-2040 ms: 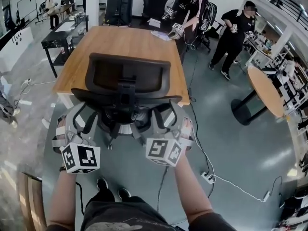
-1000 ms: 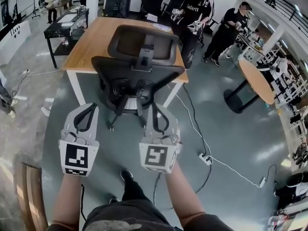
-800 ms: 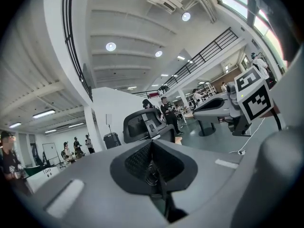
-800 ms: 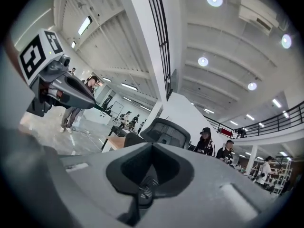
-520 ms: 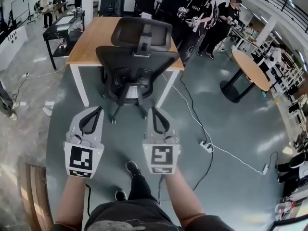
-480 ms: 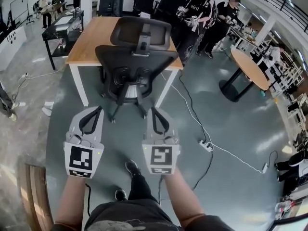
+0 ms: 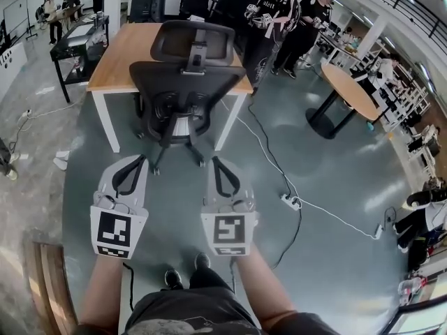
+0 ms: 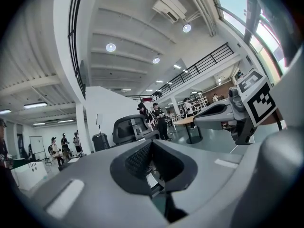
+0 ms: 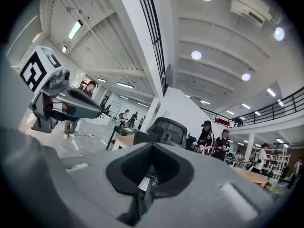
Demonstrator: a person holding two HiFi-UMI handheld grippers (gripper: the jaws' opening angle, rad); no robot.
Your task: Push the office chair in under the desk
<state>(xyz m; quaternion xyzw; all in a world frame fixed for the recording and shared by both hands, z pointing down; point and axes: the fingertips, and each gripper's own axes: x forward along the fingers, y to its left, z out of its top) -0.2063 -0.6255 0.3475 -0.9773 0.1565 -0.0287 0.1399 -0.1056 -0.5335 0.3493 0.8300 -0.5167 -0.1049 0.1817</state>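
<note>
The black mesh office chair [image 7: 185,82] stands between the white legs of the wooden desk [image 7: 119,58]. Its back is at the desk's near edge and its headrest rises over the top. My left gripper [image 7: 135,159] and right gripper [image 7: 216,161] are held side by side over the grey floor. Both point at the chair, a good step short of it, and touch nothing. Both are shut and empty. The chair's headrest [image 8: 129,128] shows above the jaws in the left gripper view, and the headrest [image 9: 167,128] likewise in the right gripper view.
Two people [image 7: 279,12] stand just beyond the desk's far right corner. A round wooden table [image 7: 349,89] is at the right. A power strip with its white cable [image 7: 290,201] lies on the floor right of my hands. A black bench [image 7: 80,40] is at the far left.
Both grippers have drawn back from the chair, which they were pressing against two seconds ago. The gap to the chair has grown, and the chair stays at the desk.
</note>
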